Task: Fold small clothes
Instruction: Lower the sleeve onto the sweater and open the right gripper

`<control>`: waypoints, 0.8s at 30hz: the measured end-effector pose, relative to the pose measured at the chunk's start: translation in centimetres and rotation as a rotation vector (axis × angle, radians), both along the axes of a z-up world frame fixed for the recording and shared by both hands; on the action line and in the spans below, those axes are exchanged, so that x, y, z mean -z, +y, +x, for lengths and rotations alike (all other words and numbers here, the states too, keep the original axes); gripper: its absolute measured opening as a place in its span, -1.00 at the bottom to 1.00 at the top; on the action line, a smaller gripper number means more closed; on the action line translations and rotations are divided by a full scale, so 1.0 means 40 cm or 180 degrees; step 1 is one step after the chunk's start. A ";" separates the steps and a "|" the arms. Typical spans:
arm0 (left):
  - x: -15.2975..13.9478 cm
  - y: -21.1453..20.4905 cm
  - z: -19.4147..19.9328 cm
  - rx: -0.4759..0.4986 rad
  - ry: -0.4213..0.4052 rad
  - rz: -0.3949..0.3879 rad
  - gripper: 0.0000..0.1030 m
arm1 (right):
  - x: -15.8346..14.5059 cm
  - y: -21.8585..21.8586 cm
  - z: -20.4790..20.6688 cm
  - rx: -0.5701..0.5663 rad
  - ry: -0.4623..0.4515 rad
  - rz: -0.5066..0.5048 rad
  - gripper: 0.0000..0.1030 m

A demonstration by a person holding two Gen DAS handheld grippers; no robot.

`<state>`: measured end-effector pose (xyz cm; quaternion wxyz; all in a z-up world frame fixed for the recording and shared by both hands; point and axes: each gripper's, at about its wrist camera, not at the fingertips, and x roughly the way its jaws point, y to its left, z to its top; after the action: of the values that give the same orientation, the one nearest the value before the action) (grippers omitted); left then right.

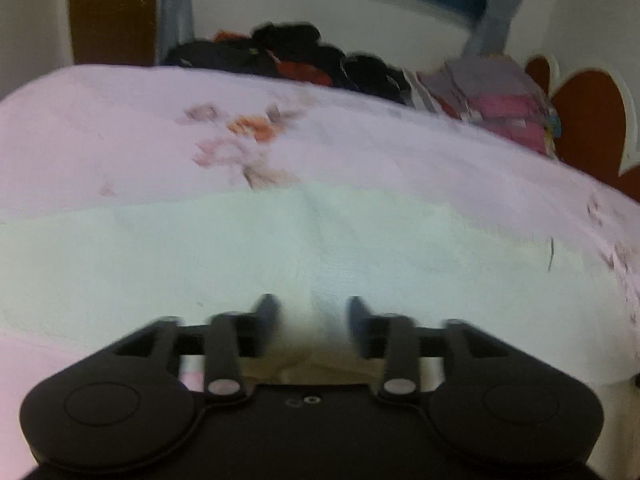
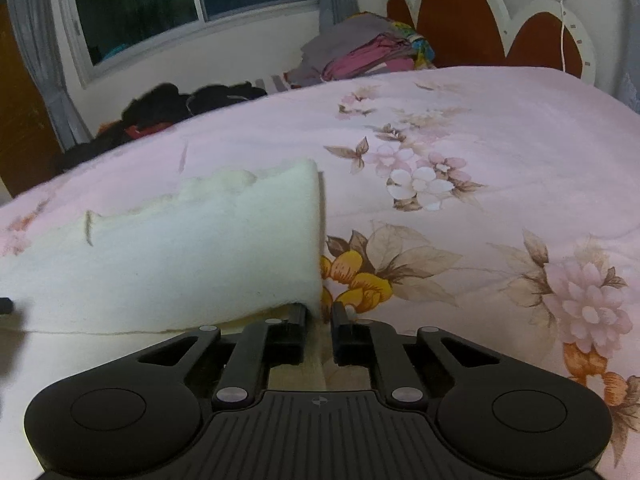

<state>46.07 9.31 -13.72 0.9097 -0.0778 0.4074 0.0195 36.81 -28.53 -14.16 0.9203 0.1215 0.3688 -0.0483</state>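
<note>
A white cloth point(image 2: 192, 256) lies on the pink floral bedsheet point(image 2: 480, 128). My right gripper point(image 2: 319, 312) is shut on the cloth's near right edge, which rises as a fold above the fingers. In the left wrist view the same white cloth point(image 1: 280, 248) spreads across the sheet point(image 1: 120, 120). My left gripper point(image 1: 314, 312) has its jaws a little apart with cloth bunched between them; the view is blurred and I cannot tell if it grips.
A pile of dark clothes point(image 2: 168, 108) lies at the bed's far edge, also in the left wrist view point(image 1: 288, 56). A stack of folded grey and pink clothes point(image 2: 368, 48) sits by the red headboard point(image 2: 460, 20). A window point(image 2: 192, 0) is behind.
</note>
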 end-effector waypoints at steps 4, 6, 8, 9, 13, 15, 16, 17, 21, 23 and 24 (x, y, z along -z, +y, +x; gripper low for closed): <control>-0.051 -0.011 -0.035 0.0002 -0.0339 0.0132 0.34 | -0.046 -0.014 0.000 0.0005 -0.0213 -0.0095 0.30; -0.059 -0.038 -0.029 0.0154 -0.0346 0.0141 0.34 | -0.045 -0.023 0.034 0.0017 -0.0184 -0.0059 0.29; -0.047 -0.069 -0.016 0.0291 -0.0294 0.0173 0.34 | -0.032 -0.027 0.082 -0.0001 -0.0130 -0.0011 0.29; -0.039 -0.082 -0.012 0.0327 -0.0276 0.0191 0.34 | -0.023 -0.030 0.103 0.0001 -0.0109 -0.0005 0.29; 0.012 -0.111 0.010 0.0415 -0.0144 0.0264 0.34 | 0.010 -0.038 0.195 0.0026 -0.0010 0.0077 0.26; 0.041 -0.110 0.020 0.0405 -0.0033 0.0293 0.35 | 0.026 -0.049 0.237 0.0059 0.0045 0.0126 0.13; 0.056 -0.105 0.026 0.0384 0.0040 0.0297 0.37 | 0.036 -0.056 0.259 0.0094 0.0085 0.0176 0.09; 0.065 -0.097 0.025 0.0370 0.0071 0.0263 0.40 | 0.043 -0.063 0.275 0.0130 0.0111 0.0246 0.00; 0.070 -0.090 0.019 0.0378 0.0032 0.0273 0.48 | 0.052 -0.060 0.314 0.0048 0.0114 0.0355 -0.40; 0.067 -0.093 0.020 0.0369 0.0041 0.0270 0.49 | 0.052 -0.043 0.320 -0.0046 0.0121 0.0270 -0.64; 0.065 -0.094 0.020 0.0366 0.0047 0.0271 0.49 | 0.049 -0.034 0.321 -0.0078 0.0112 0.0192 -0.75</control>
<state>46.88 5.56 -16.33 0.9088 -0.0154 0.4167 -0.0149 49.67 -29.88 -16.12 0.9101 0.1438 0.3877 -0.0281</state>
